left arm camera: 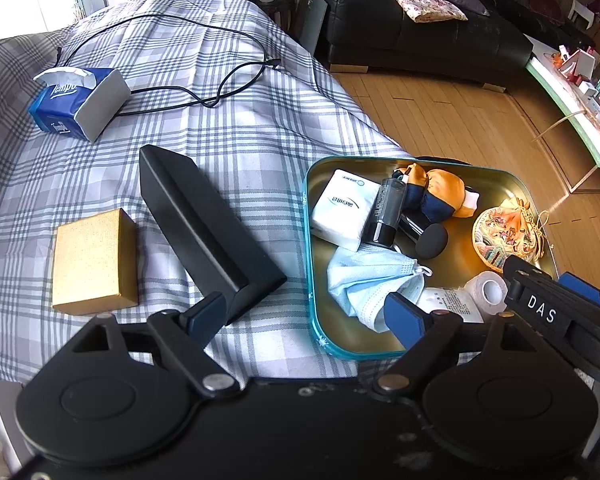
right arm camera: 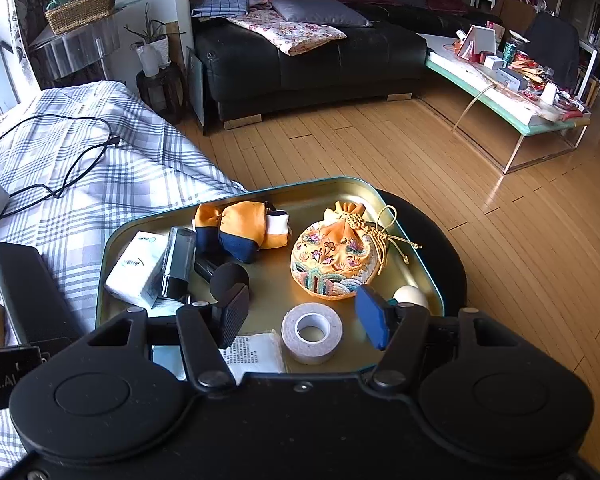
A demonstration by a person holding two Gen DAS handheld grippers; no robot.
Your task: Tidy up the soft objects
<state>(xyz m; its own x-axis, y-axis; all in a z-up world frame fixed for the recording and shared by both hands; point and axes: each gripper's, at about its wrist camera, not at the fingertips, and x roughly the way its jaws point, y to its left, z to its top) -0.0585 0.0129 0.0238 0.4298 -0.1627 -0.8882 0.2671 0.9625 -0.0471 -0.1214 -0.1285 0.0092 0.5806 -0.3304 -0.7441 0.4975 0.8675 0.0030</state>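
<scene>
Right claw point(left arm camera: 540, 280) reads "DAS"; tissue box point(left arm camera: 78, 102) reads "Tempo".

Two pouches point(right arm camera: 336, 258), one mask point(left arm camera: 370, 280) (crumpled), one tape roll point(right arm camera: 312, 332).

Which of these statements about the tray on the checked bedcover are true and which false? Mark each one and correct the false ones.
1. The embroidered pouch lies inside the metal tray. True.
2. The roll of tape sits on the wooden floor. False: it lies in the tray.
3. The gold box lies on the bedcover, outside the tray. True.
4. The right gripper is shut on the pouch. False: it is open and grips nothing.
5. The blue face mask hangs off the sofa. False: it lies in the tray.
</scene>
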